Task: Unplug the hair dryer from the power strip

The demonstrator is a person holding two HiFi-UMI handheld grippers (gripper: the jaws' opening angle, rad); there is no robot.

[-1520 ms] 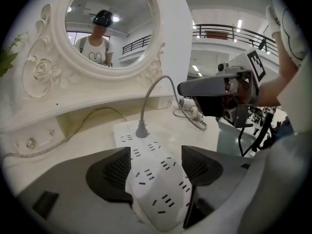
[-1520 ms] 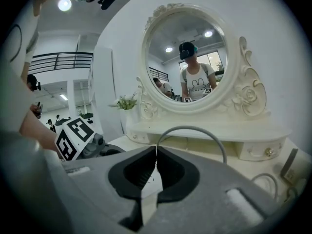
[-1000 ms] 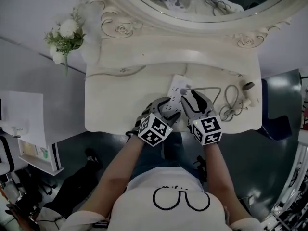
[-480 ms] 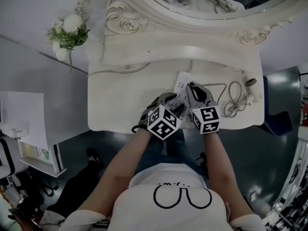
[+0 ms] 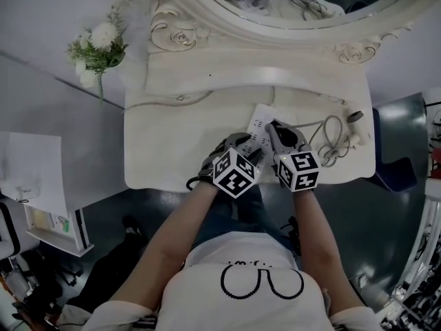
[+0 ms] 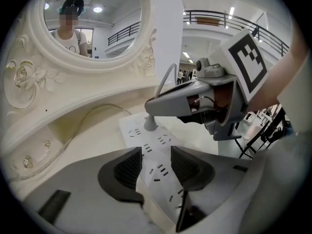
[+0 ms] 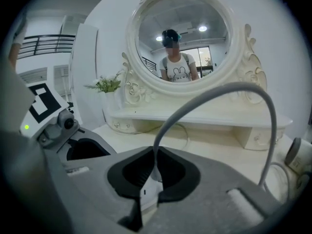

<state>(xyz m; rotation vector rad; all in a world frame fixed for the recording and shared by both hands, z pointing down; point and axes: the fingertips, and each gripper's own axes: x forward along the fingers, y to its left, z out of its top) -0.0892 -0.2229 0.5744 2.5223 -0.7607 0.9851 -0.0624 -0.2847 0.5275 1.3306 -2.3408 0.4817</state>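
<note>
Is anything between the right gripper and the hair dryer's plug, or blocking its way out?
Nothing visible: the right gripper is closing its jaws with the grey plug between them, the left gripper clamps the white power strip, and only the grey cable rises above.

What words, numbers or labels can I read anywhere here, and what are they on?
No text here can be read.
Marker cubes: black-and-white square patterns only, no letters.
Shirt: a drawn outline; the tiny print above it is too small to read.
Paper at the left: too small and blurred to read.
Power strip: socket slots only, no label in view.
</note>
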